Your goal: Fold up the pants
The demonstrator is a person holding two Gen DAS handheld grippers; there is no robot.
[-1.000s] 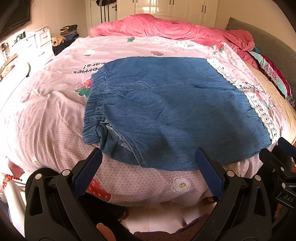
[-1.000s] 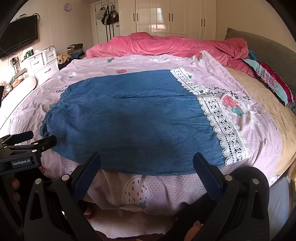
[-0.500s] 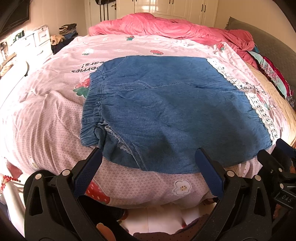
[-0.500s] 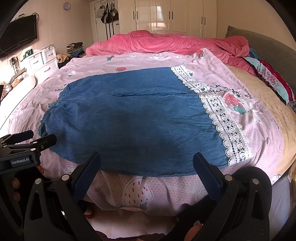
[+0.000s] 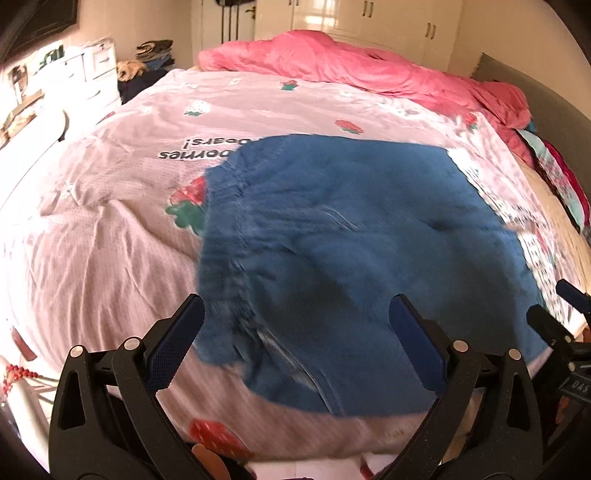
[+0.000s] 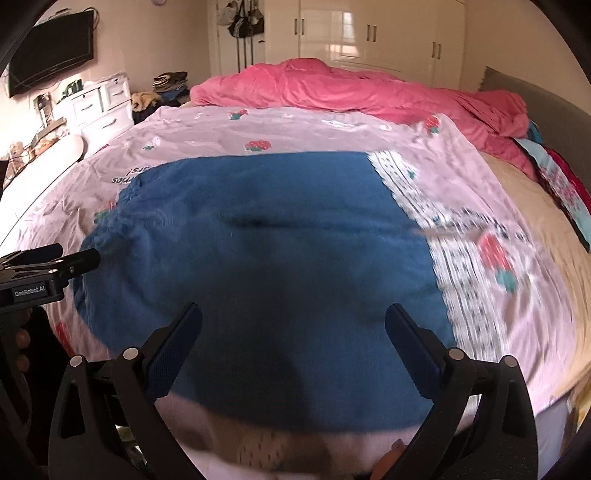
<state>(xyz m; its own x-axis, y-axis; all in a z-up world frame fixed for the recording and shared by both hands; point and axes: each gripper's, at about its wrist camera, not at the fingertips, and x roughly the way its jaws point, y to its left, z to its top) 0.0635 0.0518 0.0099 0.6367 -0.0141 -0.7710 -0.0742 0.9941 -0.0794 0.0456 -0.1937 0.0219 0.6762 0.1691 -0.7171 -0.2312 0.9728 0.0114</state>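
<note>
Blue denim pants (image 5: 354, 251) lie flat on the pink strawberry-print bedspread (image 5: 110, 229), waistband to the left, folded in half. They also show in the right wrist view (image 6: 266, 266). My left gripper (image 5: 295, 317) is open and empty, hovering over the pants' near left corner by the waistband. My right gripper (image 6: 293, 325) is open and empty over the pants' near edge, toward the leg end. The left gripper shows at the left edge of the right wrist view (image 6: 55, 258). Both views are motion-blurred.
A crumpled pink duvet (image 6: 351, 88) lies across the bed's far end. A grey headboard (image 6: 535, 103) and colourful cloths (image 6: 565, 192) are at right. White drawers (image 6: 99, 107) stand at left, a wardrobe (image 6: 369, 33) behind. White lace trim (image 6: 454, 258) borders the bedspread.
Both grippers have moved forward over the bed's near edge, closer to the pants. Both stay open. The pants have not moved.
</note>
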